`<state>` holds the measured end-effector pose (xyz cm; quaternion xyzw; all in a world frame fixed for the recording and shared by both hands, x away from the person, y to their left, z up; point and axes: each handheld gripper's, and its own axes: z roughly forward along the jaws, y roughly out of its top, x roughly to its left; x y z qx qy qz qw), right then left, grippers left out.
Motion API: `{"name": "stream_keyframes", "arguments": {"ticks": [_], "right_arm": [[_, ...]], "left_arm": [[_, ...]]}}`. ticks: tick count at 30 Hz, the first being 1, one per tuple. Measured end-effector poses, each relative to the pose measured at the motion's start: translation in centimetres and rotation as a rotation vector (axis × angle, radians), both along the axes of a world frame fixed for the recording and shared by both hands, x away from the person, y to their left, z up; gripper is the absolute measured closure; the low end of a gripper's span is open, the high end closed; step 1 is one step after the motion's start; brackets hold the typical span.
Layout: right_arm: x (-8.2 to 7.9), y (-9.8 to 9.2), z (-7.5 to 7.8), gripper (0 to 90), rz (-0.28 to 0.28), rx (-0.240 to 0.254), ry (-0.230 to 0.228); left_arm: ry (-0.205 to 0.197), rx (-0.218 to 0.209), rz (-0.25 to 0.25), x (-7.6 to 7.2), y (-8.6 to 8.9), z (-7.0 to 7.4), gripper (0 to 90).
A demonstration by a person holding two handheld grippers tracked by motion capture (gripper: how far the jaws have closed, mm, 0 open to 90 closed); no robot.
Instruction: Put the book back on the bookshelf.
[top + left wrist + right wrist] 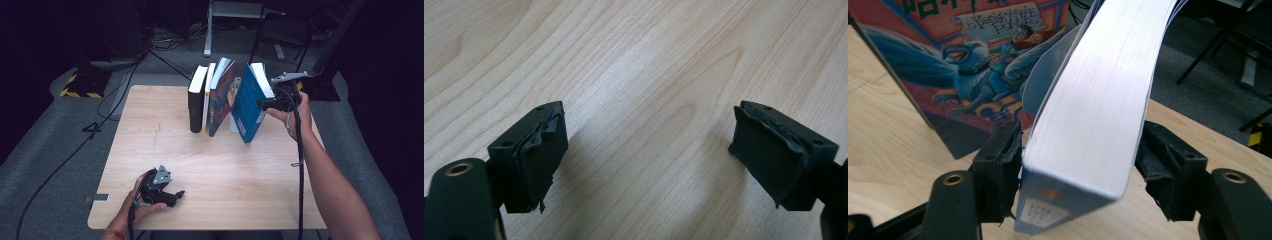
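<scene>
Release looks to be the step in hand: the right gripper (1075,175) straddles the blue book (1093,125), whose page edge rises between its jaws. The left pad (1010,155) seems to touch the cover and the right stands just clear, though the view is tight. Next, back straight off without tipping the leaning book. The left gripper (172,192) rests wide on the table (225,175), holding nothing.

Blue book (248,102), upright, tilted
</scene>
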<state>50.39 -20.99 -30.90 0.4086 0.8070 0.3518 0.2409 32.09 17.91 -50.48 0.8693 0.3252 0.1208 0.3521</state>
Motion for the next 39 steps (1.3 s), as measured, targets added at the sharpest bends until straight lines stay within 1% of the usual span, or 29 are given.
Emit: {"name": "stream_keyframes", "arguments": {"ticks": [1, 3, 6, 9, 11, 18, 21, 22, 23, 24, 25, 28, 29, 30, 31, 32, 33, 35, 36, 37, 39], "right_arm": [[-0.1, -0.2, -0.1, 36.7, 0.005, 0.008, 0.004], [-0.4, -0.5, -0.3, 35.9, 0.005, -0.001, 0.004], [-0.8, -0.9, -0.7, 35.0, 0.017, 0.008, 0.003], [-1.4, -1.2, -0.9, 36.2, 0.039, -0.002, -0.009], [-2.0, -1.4, -1.1, 35.9, 0.066, 0.008, -0.015], [-3.3, -1.9, -1.9, 31.6, 0.109, -0.007, -0.037], [-4.2, -2.4, -2.9, 30.2, 0.137, -0.002, -0.045], [-4.5, -2.5, -3.4, 27.0, 0.145, -0.027, -0.057], [-4.7, -2.7, -3.8, 26.3, 0.148, -0.041, -0.055], [-4.7, -2.7, -3.8, 26.3, 0.148, -0.041, -0.055], [-4.8, -2.9, -4.2, 26.2, 0.147, -0.048, -0.056], [-5.5, -3.7, -5.3, 25.5, 0.156, -0.044, -0.042], [-6.0, -4.0, -5.9, 26.2, 0.159, -0.058, -0.044], [-6.0, -4.0, -5.9, 26.2, 0.159, -0.058, -0.044], [-6.3, -4.2, -6.1, 28.3, 0.169, -0.066, -0.036], [-6.7, -4.5, -6.4, 29.2, 0.191, -0.070, -0.023], [-6.9, -4.6, -6.6, 29.1, 0.197, -0.069, -0.020], [-8.0, -5.3, -7.3, 27.4, 0.214, -0.064, -0.018], [-8.0, -5.3, -7.3, 27.4, 0.214, -0.064, -0.018], [-8.6, -5.8, -7.8, 27.3, 0.211, -0.075, -0.032], [-8.9, -6.0, -8.0, 27.0, 0.213, -0.084, -0.034]], "left_arm": [[0.000, 0.000, 0.000, 0.0, 0.0, 0.0, 14.8], [0.000, 0.000, 0.000, 0.0, 0.0, 0.0, 14.8], [0.000, 0.000, 0.000, 0.0, 0.0, 0.0, 14.8], [0.000, 0.000, 0.000, 0.0, 0.0, 0.0, 14.8], [0.000, 0.000, 0.000, 0.0, 0.0, 0.0, 14.8], [0.000, 0.002, 0.002, 0.0, 0.0, 0.0, 14.9], [-0.001, 0.003, 0.001, 0.0, 0.0, 0.0, 14.9], [-0.002, 0.002, 0.003, -0.1, 0.0, 0.0, 15.0], [-0.002, 0.004, 0.002, -0.1, 0.0, 0.0, 15.0], [-0.002, 0.004, 0.002, -0.1, 0.0, 0.0, 15.0], [-0.002, 0.004, 0.002, 0.0, 0.0, 0.0, 15.0], [-0.001, 0.001, 0.000, 0.0, 0.0, 0.0, 14.9], [0.000, 0.001, 0.001, 0.0, 0.0, 0.0, 14.9], [-0.001, 0.000, 0.001, 0.0, 0.0, 0.0, 14.9], [-0.001, 0.000, 0.001, 0.0, 0.0, 0.0, 14.9], [0.000, 0.001, 0.001, 0.0, 0.0, 0.0, 14.9], [-0.001, 0.000, 0.001, 0.0, 0.0, 0.0, 14.9], [-0.001, 0.001, 0.001, 0.0, 0.0, 0.0, 14.9], [-0.001, 0.001, 0.001, 0.0, 0.0, 0.0, 14.9], [-0.001, 0.001, 0.001, 0.0, 0.0, 0.0, 14.9], [-0.001, 0.001, 0.001, 0.0, 0.0, 0.0, 14.9]]}}
